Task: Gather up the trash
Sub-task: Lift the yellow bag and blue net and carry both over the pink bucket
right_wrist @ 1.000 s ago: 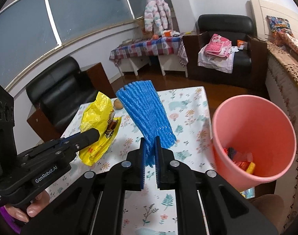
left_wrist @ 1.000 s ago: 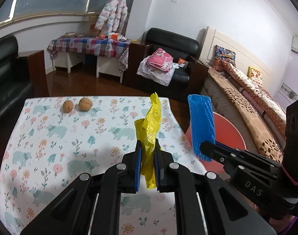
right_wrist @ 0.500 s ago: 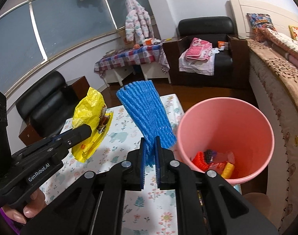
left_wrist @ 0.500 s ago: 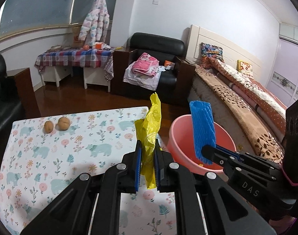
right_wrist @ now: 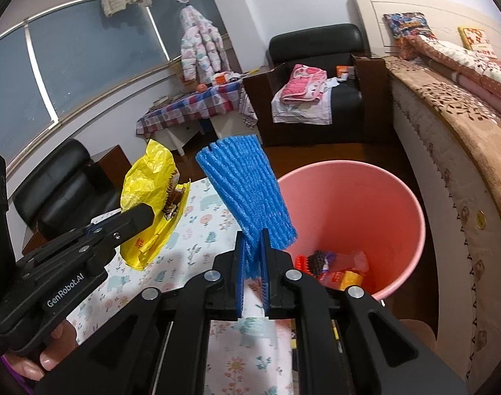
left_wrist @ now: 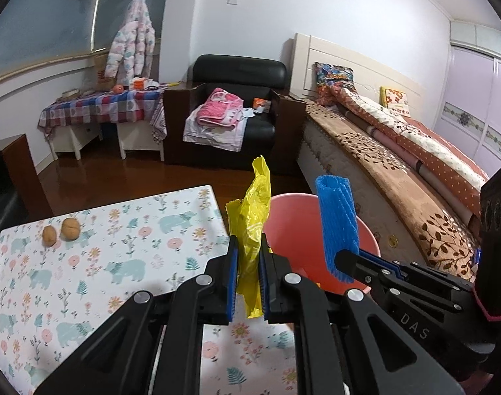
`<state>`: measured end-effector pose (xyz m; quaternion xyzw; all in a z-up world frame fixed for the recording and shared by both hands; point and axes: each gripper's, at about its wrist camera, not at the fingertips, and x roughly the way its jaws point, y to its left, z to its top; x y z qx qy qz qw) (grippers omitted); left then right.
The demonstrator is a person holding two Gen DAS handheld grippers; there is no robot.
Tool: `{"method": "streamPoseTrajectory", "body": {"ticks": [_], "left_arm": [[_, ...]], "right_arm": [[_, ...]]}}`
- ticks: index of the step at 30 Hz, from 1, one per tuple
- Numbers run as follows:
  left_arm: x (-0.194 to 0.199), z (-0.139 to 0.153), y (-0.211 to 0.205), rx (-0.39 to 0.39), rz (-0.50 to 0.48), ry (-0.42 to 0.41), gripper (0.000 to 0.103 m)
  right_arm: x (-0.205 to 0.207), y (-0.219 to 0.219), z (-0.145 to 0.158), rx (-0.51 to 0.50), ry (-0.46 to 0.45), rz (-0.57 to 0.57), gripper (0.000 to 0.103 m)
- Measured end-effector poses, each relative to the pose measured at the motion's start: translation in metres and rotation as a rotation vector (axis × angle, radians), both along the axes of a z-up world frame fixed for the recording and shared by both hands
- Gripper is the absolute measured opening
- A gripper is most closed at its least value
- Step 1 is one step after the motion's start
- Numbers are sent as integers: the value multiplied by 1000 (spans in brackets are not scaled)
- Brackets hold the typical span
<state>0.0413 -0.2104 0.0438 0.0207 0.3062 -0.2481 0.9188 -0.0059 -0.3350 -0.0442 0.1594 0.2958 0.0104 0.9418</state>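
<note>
Dim indoor light, dark night windows, heavy fisheye warp & black vignette at edges, sharp focus.

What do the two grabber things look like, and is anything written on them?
Both are black plastic, with angular struts joined by round silver bolts. The left gripper and right gripper each have ridged blue pads lining the fingers. White lettering on their sides reads "DAS" on the right one and "GenRobot.AI" on the left. A bit of purple shows beneath the left one.

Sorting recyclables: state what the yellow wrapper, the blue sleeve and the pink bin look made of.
Yellow wrapper: thin glossy plastic film, crinkled. Blue sleeve: soft foam netting, matte, ribbed strands. Pink bin: probably rigid moulded plastic, smooth with slight sheen.
</note>
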Motion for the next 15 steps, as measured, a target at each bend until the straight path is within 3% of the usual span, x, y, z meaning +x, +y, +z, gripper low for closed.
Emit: {"method": "streamPoseTrajectory", "body": {"ticks": [15], "left_arm": [[11, -17, -49, 60, -50, 13, 10]], "right_arm": [[-3, -47, -15, 42, 17, -96, 9]]}}
